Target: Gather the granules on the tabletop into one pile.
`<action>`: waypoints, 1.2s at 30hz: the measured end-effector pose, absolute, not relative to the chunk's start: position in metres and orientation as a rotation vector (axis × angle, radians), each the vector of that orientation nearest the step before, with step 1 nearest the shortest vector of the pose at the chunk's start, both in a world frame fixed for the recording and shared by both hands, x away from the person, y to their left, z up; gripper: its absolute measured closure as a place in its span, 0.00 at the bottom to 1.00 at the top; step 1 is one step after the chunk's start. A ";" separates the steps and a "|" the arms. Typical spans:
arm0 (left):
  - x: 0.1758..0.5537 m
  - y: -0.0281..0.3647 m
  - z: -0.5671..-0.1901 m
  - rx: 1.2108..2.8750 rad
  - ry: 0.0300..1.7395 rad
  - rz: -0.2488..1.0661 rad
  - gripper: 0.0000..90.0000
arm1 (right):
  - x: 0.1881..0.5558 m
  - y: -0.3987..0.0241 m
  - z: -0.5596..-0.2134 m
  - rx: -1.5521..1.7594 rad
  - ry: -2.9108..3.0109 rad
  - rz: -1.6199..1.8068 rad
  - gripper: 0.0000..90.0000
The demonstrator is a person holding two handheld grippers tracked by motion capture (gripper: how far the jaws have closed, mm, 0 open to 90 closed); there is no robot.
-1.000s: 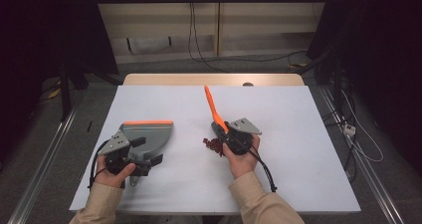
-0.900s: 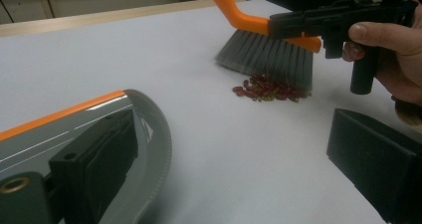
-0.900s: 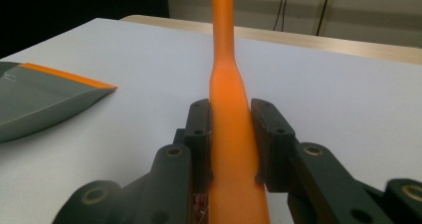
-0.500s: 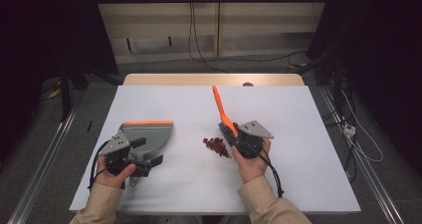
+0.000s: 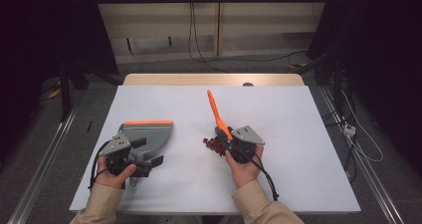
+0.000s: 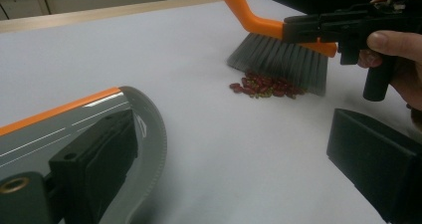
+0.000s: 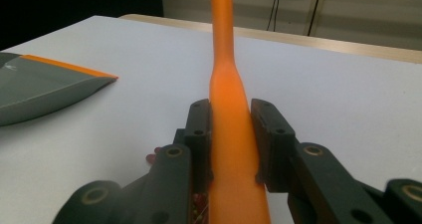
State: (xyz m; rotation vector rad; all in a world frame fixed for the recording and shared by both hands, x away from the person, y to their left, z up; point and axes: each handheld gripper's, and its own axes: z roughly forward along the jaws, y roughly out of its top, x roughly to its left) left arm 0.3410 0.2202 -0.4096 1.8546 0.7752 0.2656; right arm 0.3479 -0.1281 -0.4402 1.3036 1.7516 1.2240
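High view: my right gripper (image 5: pixel 230 140) has its fingers pinching the orange brush (image 5: pixel 217 112) low on its handle, just above the head. Handle runs up and away from my fingers, tilted toward the far side of the bench (image 5: pixel 278 109).

Right gripper view: both fingers (image 7: pixel 199 129) pressed flat against the orange handle, one on each side, no gap. A few red beans peek out just below and left of them.

Left gripper view: the brush's grey bristles (image 6: pixel 278 59) hang under my right fingers, tips at the bench surface. Small pile of beans (image 6: pixel 266 86), red with some greenish ones, sits right at the bristle tips, on the side facing my left gripper. Bristles touch or nearly touch the pile; can't tell which.

My left gripper (image 5: pixel 137 159) holds the grey dustpan (image 5: pixel 147 134) with the orange lip. One finger (image 6: pixel 94 154) lies on the pan's rear; the other finger stands free off to the side with bare bench between. Can't tell the grip state from these frames. Pan lies flat on the bench, orange edge pointing away from my left fingers.

Bean pile lies between the two grippers, close to my right fingers, well apart from the dustpan.
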 end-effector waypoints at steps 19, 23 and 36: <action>0.339 0.224 -0.409 1.862 0.796 0.281 0.06 | 0.348 -0.153 -0.427 1.290 1.774 1.282 0.80; 0.339 0.225 -0.409 1.868 0.799 0.281 0.06 | 0.349 -0.160 -0.425 1.280 1.780 1.284 0.80; 0.338 0.226 -0.410 1.879 0.801 0.284 0.06 | 0.340 -0.158 -0.417 1.097 1.926 1.429 0.80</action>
